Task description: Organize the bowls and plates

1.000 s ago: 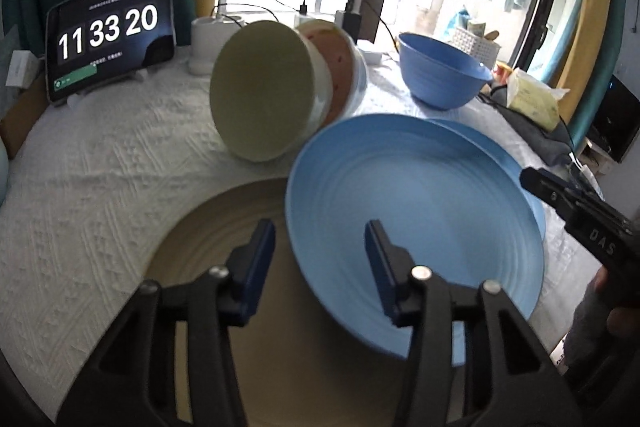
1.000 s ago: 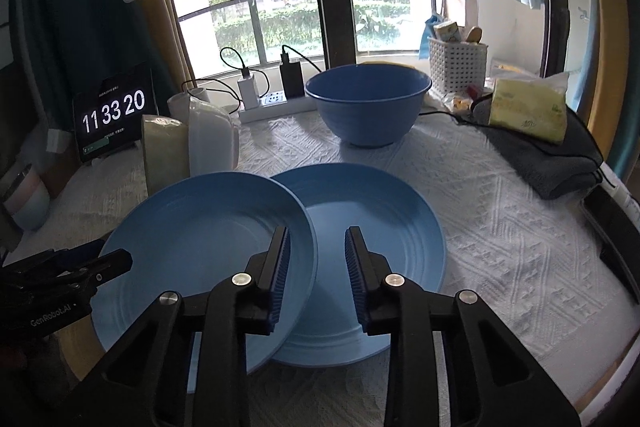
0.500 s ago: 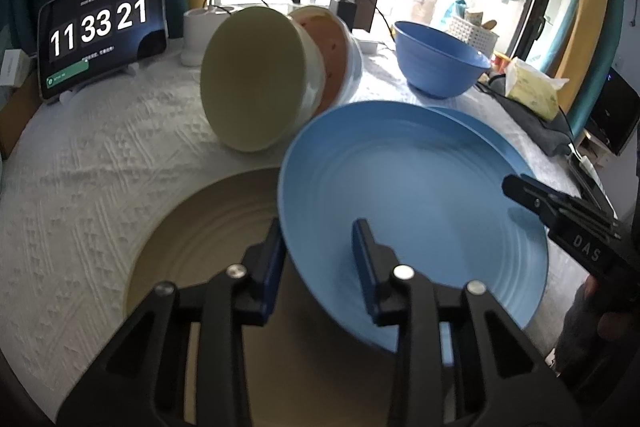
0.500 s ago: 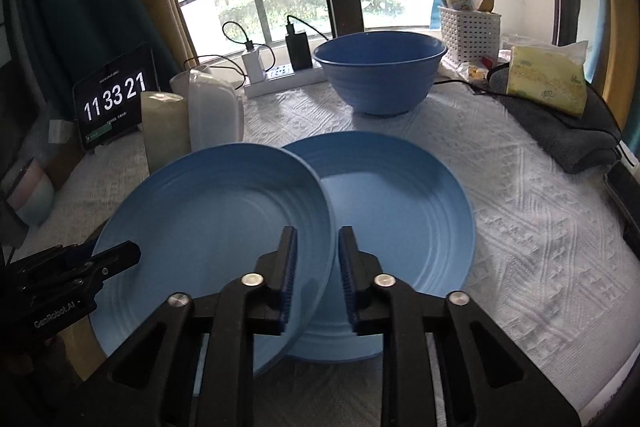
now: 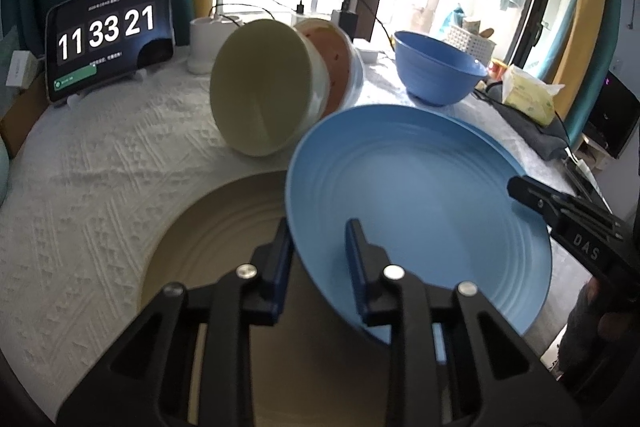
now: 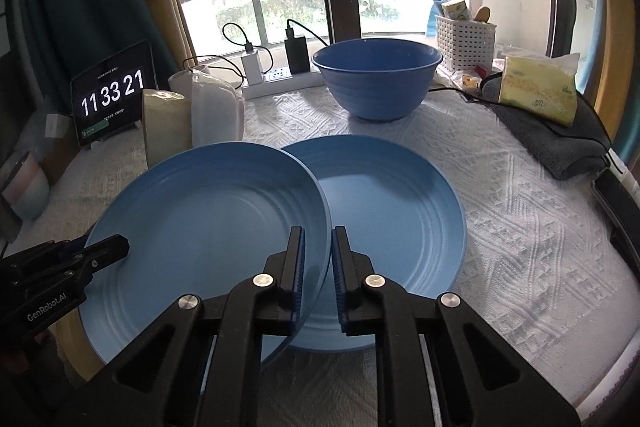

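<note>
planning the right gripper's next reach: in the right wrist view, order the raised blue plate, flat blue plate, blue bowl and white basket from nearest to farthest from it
1. Raised blue plate: its rim sits between the right gripper fingers.
2. Flat blue plate: on the cloth just ahead, slightly right.
3. Blue bowl: farther back, centre.
4. White basket: behind the bowl, to its right, by the window.

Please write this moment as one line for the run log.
left gripper: straddles rim of raised blue ribbed plate | right gripper: straddles opposite rim | below: tan plate, second blue plate
</note>
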`<action>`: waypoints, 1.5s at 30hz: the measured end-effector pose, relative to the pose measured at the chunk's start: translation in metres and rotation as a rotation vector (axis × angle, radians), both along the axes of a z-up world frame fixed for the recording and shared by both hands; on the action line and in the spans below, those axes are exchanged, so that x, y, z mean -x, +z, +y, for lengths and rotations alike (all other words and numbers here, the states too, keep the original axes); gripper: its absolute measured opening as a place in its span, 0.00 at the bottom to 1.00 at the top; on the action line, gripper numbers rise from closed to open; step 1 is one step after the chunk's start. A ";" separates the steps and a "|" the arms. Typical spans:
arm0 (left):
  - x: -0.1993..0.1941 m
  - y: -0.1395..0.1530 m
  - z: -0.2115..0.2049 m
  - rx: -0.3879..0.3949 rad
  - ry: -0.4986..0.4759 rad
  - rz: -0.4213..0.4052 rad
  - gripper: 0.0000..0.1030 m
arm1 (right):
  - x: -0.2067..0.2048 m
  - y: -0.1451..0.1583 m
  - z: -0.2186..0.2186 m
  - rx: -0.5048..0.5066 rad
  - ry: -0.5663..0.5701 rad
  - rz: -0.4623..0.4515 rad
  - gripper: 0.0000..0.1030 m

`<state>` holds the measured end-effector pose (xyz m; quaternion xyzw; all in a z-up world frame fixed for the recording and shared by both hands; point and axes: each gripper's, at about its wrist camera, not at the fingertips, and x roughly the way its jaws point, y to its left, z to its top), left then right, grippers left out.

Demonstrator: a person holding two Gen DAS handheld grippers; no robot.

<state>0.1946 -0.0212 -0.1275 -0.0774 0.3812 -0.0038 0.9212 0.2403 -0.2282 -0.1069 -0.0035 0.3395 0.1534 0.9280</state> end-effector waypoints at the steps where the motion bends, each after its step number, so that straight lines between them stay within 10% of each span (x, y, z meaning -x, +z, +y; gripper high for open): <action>1: 0.002 0.001 0.001 0.002 0.001 -0.004 0.26 | 0.001 0.001 0.000 0.002 0.000 -0.004 0.14; 45: 0.075 -0.007 0.085 0.024 0.128 -0.042 0.26 | 0.050 0.002 0.096 0.096 0.121 -0.010 0.14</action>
